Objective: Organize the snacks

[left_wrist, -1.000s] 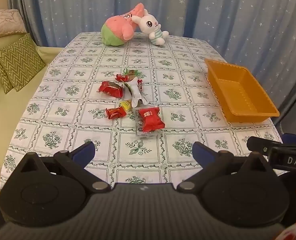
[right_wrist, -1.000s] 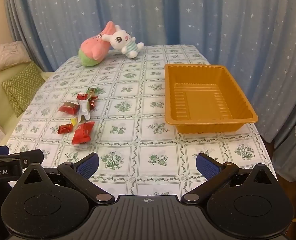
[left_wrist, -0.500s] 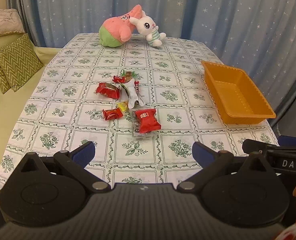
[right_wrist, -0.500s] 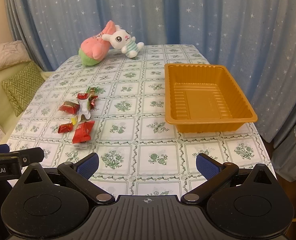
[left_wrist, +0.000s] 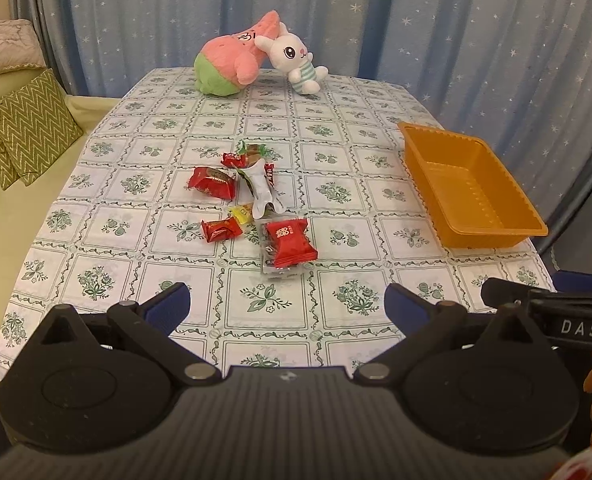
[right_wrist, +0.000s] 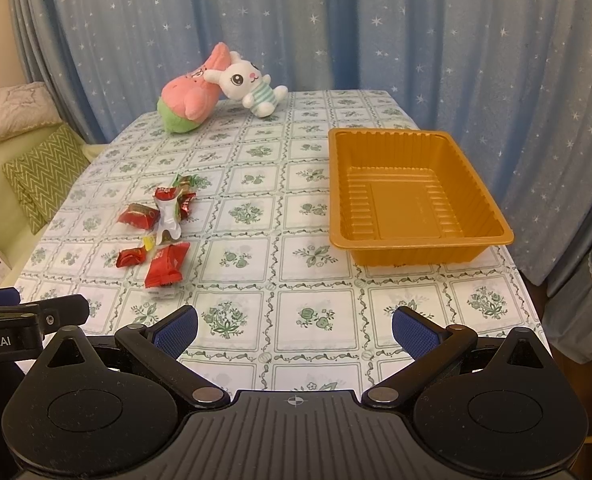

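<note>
Two claws: we hold both wide apart above the near edge of the desk (right_wrist: 256,216), gripping nothing.
Left claw (left_wrist: 286,306): blue pads spread, nothing between them; the right claw's body shows at its right.
Right claw (right_wrist: 294,326): spread just as wide, also bare.
Snacks (left_wrist: 252,204): we see a loose cluster of red, white and yellow wrappers straight ahead of the left claw, ahead and left of the right claw (right_wrist: 162,226).
Nearest packet (left_wrist: 292,242): red, lying on a clear wrapper.
Orange tray (right_wrist: 491,216): ahead-right of the right claw, nothing in it, well apart from the snacks.
Plush toys (left_wrist: 256,54): pink-green one and white bunny touching, at the far end.
</note>
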